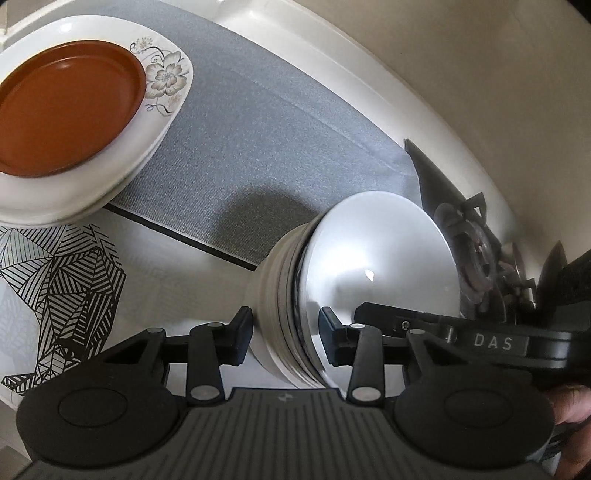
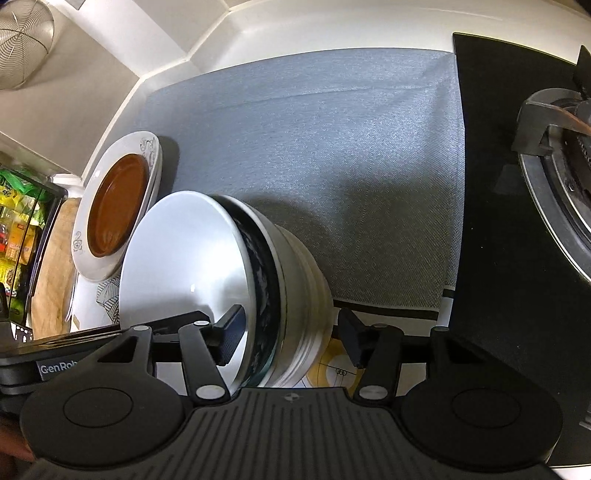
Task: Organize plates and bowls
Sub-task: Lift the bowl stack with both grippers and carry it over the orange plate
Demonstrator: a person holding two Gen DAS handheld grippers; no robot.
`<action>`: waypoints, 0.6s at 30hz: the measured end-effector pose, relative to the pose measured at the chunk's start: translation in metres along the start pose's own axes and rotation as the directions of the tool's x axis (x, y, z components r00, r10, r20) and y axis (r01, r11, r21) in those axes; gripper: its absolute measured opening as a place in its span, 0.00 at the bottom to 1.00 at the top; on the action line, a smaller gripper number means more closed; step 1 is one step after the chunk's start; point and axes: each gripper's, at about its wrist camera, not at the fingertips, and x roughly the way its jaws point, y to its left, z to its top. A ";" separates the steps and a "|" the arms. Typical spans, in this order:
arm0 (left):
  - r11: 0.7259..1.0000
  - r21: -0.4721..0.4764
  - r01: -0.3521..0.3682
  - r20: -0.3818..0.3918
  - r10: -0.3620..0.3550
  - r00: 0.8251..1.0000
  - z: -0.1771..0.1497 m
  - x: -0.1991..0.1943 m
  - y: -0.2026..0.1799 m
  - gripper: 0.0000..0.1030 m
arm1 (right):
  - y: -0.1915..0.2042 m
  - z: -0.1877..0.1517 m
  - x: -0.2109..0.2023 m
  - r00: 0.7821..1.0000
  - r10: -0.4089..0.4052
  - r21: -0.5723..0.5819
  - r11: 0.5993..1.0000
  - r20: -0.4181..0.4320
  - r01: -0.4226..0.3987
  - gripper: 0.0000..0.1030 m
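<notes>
Domestic kitchen, counter beside the hob.

A gas burner (image 2: 561, 177) with a black pan support sits on a black glass hob (image 2: 495, 184) at 3 o'clock. A white counter (image 2: 295, 29) carries a grey mat (image 2: 314, 140). Stacked bowls (image 2: 221, 280) and plates (image 2: 110, 206) stand on it. A wire strainer (image 2: 22, 40) hangs at 10 o'clock; packaged groceries (image 2: 22, 229) at 9 o'clock.

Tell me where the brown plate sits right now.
The brown plate lies on the floral white plates at the grey mat's edge, upper left in the left wrist view, beyond the stack of bowls.
</notes>
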 end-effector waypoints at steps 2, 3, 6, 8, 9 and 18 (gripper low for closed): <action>1.000 -0.010 -0.004 0.009 0.004 1.000 -0.001 0.000 0.000 0.41 | -0.001 0.000 -0.001 1.000 0.006 -0.007 1.000 0.000 -0.006 0.55; 1.000 -0.010 -0.008 0.013 0.008 1.000 -0.001 -0.001 -0.001 0.41 | -0.002 0.000 0.000 1.000 0.011 -0.007 1.000 -0.001 -0.011 0.55; 1.000 0.007 -0.023 0.020 0.023 1.000 -0.003 0.000 -0.006 0.40 | -0.001 0.000 0.001 1.000 0.026 -0.017 1.000 0.000 -0.026 0.53; 0.999 0.017 -0.033 0.024 0.032 0.999 -0.004 0.000 -0.010 0.38 | 0.000 -0.001 0.000 1.000 0.023 -0.030 0.999 0.002 -0.023 0.52; 0.999 0.025 -0.037 0.027 0.037 0.999 -0.005 0.000 -0.013 0.37 | 0.000 -0.001 0.000 1.000 0.024 -0.032 0.999 0.003 -0.024 0.52; 0.996 0.062 -0.063 0.048 0.060 0.997 -0.008 -0.001 -0.019 0.34 | 0.003 -0.005 -0.001 0.999 0.026 -0.066 0.998 0.026 -0.025 0.52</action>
